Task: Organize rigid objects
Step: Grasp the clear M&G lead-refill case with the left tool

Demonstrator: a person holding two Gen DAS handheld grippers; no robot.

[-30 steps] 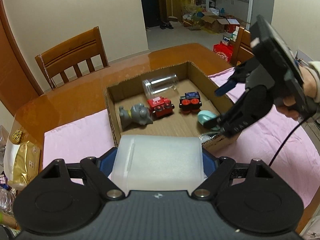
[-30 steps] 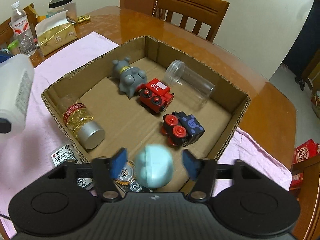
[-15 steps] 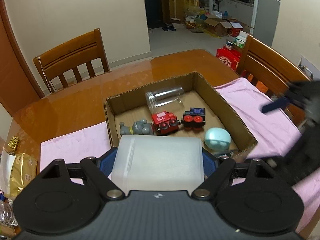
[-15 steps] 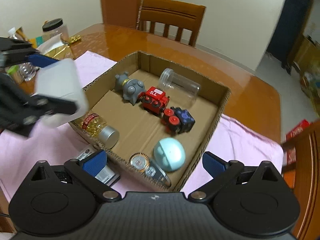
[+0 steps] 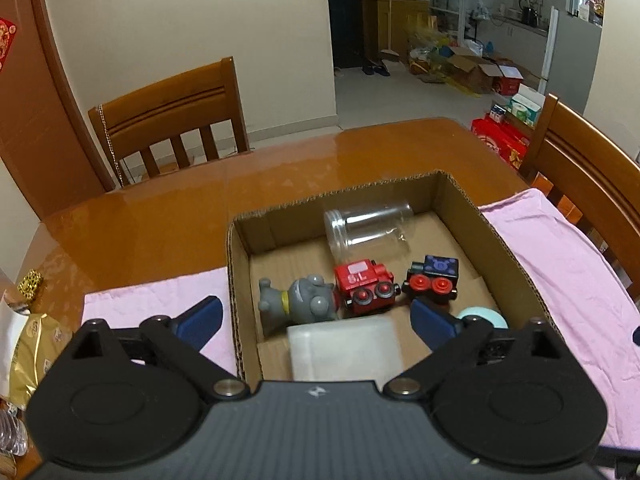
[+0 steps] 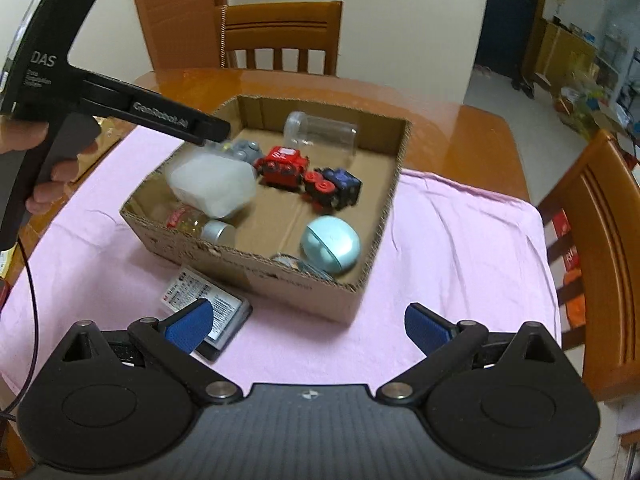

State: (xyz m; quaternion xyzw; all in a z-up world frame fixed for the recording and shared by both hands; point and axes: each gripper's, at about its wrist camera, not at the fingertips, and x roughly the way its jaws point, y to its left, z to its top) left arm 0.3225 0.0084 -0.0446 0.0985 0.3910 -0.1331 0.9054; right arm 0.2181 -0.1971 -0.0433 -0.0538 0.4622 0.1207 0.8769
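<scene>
My left tool gapes above the cardboard box, gripping nothing; the white plastic container is inside, beside the grey toy. My right tool is also spread wide, just outside the box.

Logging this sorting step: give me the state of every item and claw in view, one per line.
left claw: open, above the box.
right claw: open, empty.
white container: in the cardboard box, blurred.
clear jar: on its side, no lid.
red train: on its side.
blue train: on its side.
grey toy: lying down.
teal ball: resting in the box.
small bottle: lying down, capped.
flat pack: outside the box, on the pink cloth.
</scene>
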